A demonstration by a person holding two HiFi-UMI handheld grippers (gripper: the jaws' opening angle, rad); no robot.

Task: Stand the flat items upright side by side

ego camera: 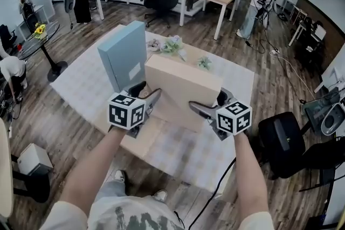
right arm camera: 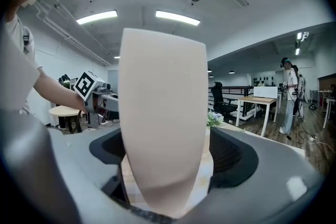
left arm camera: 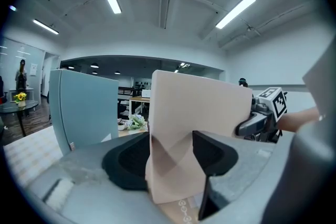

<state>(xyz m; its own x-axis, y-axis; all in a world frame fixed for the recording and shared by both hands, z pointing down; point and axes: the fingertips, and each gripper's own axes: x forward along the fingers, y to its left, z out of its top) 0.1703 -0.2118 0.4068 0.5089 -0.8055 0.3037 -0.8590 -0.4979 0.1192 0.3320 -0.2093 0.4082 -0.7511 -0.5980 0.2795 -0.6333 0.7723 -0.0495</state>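
A blue-grey flat box [ego camera: 123,54] stands upright on the cloth-covered table [ego camera: 205,153]. Just to its right a beige flat box [ego camera: 180,86] stands on edge, nearly parallel to it with a small gap between. My left gripper [ego camera: 146,93] is shut on the beige box's near left end; in the left gripper view both pads press that box [left arm camera: 194,107], with the blue-grey box [left arm camera: 81,107] beyond. My right gripper [ego camera: 210,104] straddles the near right end. In the right gripper view the beige box [right arm camera: 163,102] stands between wide jaws, and cloth shows in the gap beside it.
Small artificial flowers [ego camera: 172,44] lie at the table's far edge. A black office chair [ego camera: 283,143] stands close at the right, a white box [ego camera: 33,159] sits on the floor at the left. Desks, chairs and people are farther back in the room.
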